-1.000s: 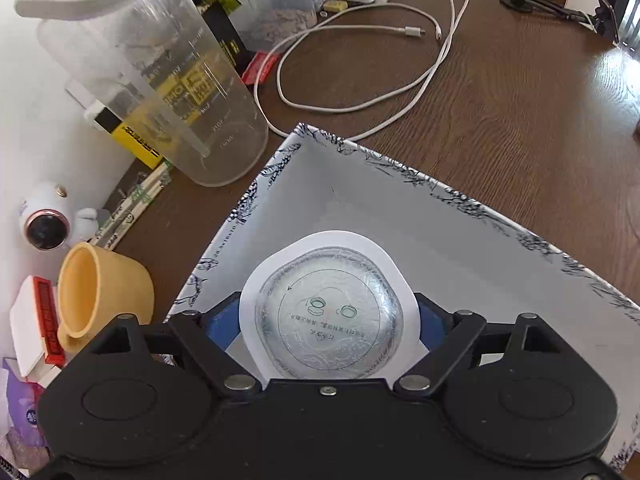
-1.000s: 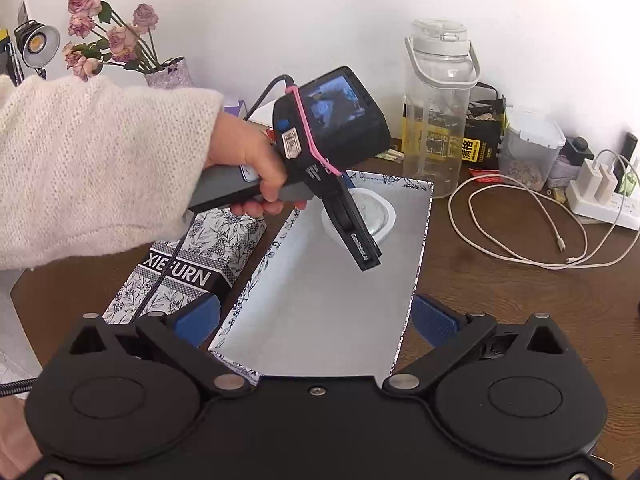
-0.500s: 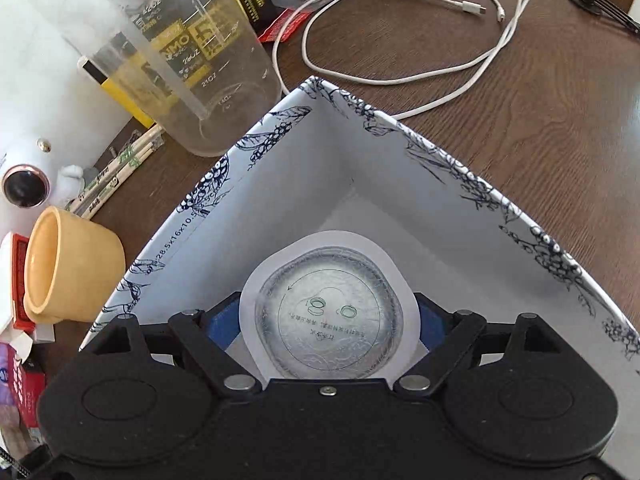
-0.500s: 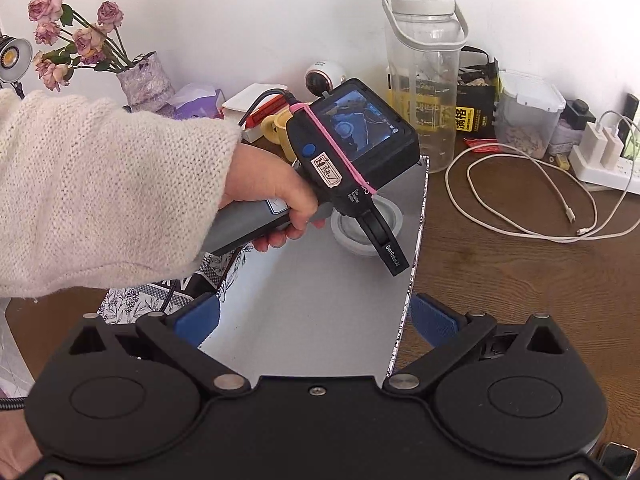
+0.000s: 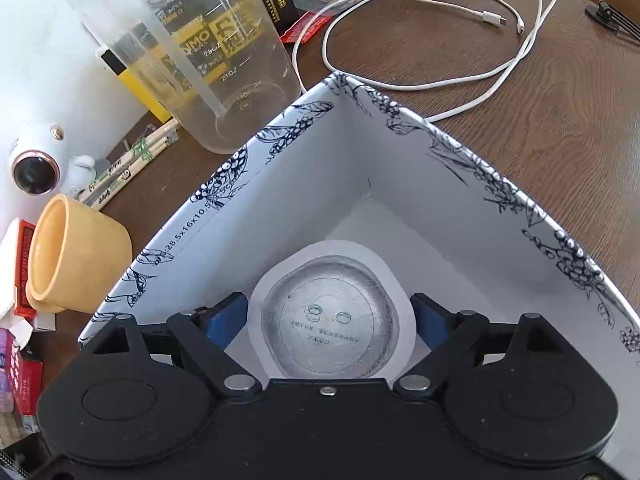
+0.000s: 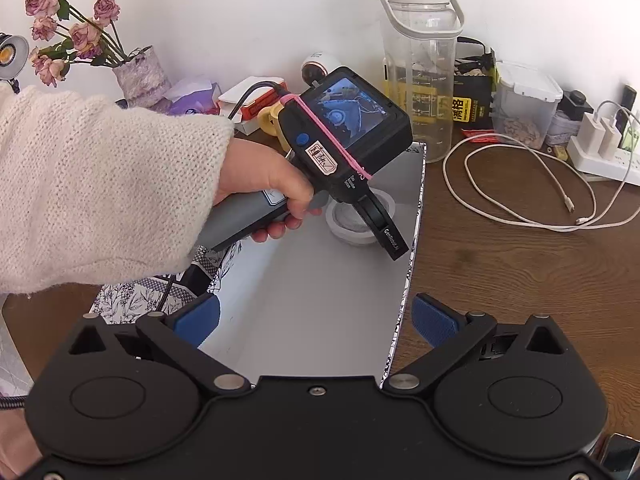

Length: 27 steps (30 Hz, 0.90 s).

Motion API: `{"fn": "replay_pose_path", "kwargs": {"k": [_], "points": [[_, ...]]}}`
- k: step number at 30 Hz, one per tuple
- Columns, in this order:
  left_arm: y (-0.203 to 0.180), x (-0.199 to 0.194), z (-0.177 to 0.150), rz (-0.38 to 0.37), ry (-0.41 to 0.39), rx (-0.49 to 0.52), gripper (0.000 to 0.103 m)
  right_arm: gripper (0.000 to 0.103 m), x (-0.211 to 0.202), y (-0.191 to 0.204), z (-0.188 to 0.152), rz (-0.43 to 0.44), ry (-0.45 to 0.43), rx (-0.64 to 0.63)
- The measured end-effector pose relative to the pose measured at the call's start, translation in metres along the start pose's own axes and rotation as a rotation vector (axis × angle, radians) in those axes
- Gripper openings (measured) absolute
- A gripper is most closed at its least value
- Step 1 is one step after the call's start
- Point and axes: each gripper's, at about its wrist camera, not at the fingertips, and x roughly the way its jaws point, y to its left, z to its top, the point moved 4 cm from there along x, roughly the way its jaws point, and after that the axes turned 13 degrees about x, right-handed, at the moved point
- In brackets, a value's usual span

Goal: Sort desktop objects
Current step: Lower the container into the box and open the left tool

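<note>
A small sealed cup (image 5: pixel 330 316), round with a foil lid and a white rim, is seen between the blue pads of the left gripper (image 5: pixel 331 320), low inside the floral-printed box (image 5: pixel 404 184) and close to its far corner. In the left wrist view the pads lie just beside the cup's rim at 9 and 3 o'clock; whether they press it or have let go cannot be told, nor whether the cup rests on the box floor. In the right wrist view the same cup (image 6: pixel 352 220) is partly hidden behind the left gripper's finger, which is held by a hand (image 6: pixel 264 188) in a cream knitted sleeve.

The right gripper (image 6: pixel 316 320) is held wide and empty over the near end of the box, whose floor shows nothing else.

As a judgement, one item is at or very near its place in the box, and much sorting is left. Outside the box, on the brown desk (image 5: pixel 560 92), several things are seen: a yellow cup (image 5: pixel 76 256) on its side at 9 o'clock, chopsticks in paper sleeves (image 5: pixel 132 168) at 10 o'clock, a clear water jug (image 5: pixel 216 52) at 11 o'clock, and a white charging cable (image 5: pixel 420 40) looped at 1 o'clock. Which of these belong in the box is not shown.
</note>
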Motion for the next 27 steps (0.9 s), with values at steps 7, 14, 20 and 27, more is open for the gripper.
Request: {"fn": "replay_pose_path", "kwargs": {"k": [7,14,20,27], "points": [[-0.001,-0.043,-0.007,0.061,-0.038,-0.002,0.097,0.103,-0.013,0.002,-0.003,-0.013,-0.021,-0.011],[0.000,-0.132,-0.029,0.115,-0.162,-0.025,0.101,0.103,-0.039,0.013,-0.023,-0.013,-0.034,-0.068],[-0.023,-0.188,-0.061,0.149,-0.238,-0.009,0.103,0.103,-0.062,0.022,-0.055,-0.008,-0.019,-0.131],[-0.061,-0.245,-0.125,0.165,-0.263,-0.047,0.103,0.103,-0.089,0.033,-0.092,-0.002,-0.002,-0.205]]}}
